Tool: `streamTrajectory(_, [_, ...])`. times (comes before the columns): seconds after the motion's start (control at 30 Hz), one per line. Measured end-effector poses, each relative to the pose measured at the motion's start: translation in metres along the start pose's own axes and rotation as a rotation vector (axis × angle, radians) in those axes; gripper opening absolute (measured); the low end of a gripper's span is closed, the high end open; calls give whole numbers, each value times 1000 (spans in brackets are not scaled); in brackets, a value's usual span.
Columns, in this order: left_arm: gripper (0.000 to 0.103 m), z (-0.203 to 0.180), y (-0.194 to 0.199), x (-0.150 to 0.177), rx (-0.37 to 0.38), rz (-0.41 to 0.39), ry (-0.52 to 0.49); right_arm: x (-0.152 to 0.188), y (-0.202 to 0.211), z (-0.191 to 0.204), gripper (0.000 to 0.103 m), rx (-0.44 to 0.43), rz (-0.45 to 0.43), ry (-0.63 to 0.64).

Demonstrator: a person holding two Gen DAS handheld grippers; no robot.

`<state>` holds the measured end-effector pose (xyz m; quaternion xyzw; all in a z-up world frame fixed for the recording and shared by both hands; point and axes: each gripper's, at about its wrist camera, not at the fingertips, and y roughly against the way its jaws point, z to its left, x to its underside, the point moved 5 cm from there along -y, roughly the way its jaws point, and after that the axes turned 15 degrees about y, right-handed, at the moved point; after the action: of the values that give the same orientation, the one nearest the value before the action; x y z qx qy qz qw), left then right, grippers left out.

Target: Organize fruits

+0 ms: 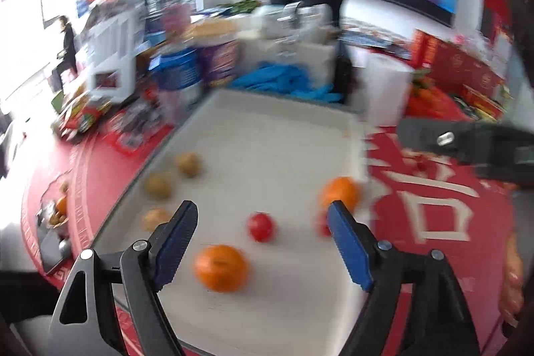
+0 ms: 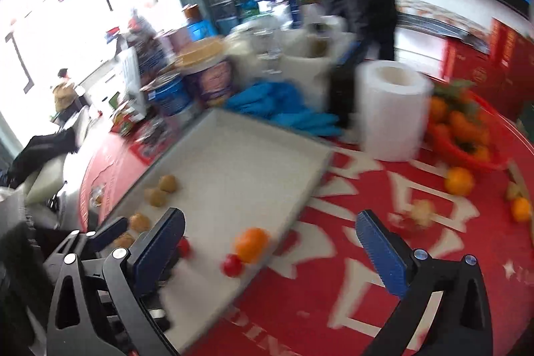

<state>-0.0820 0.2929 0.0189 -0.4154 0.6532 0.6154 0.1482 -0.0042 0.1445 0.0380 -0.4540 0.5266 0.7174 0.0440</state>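
Your left gripper [image 1: 262,242] has its blue-padded jaws standing wide apart with nothing between the pads. Your right gripper [image 2: 270,242] is spread wider, also empty.

Just beyond the left jaws, a round orange citrus fruit [image 1: 221,267] lies on the flat white rectangular tray [image 1: 267,129]. A small red tomato-like fruit [image 1: 261,226] sits past it, and a second orange fruit [image 1: 339,193] rests near the tray's right edge. Three brown kiwi-like fruits [image 1: 157,186] cluster along the left side.

On the red patterned bench [image 2: 333,306], to the right of the tray, a loose orange [image 2: 460,181] lies beside a red basket of oranges [image 2: 467,135].

The oranges look firm, light and prone to rolling: close across the widest middle. The red fruits seem softer, so grip gently.
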Motion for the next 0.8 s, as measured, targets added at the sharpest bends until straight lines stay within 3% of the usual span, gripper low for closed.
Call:
streamTrajectory(0.13, [88,-69,9,21,102,66,-109,37,11,-58,103,127,75,-121])
streamTrajectory(0.23, [88,-112,-5,41,120,147,-141,72,20,-100,103,252,146,-185])
streamTrajectory(0.37, [88,-148,-32,64,85,212,-171,119,34,-145,103,377,220,-258])
streamTrajectory(0.53, [88,-164,-55,75,44,220,-181,162,44,-180,103,454,265,-325])
streamTrajectory(0.63, [93,-163,-62,72,41,195,-152,165,44,-182,103,474,239,-327])
streamTrajectory(0.7, [103,-163,-67,71,44,204,-138,166,44,-184,103,486,221,-323])
streamTrajectory(0.8, [103,-162,-73,68,47,220,-126,168,45,-183,103,500,198,-320])
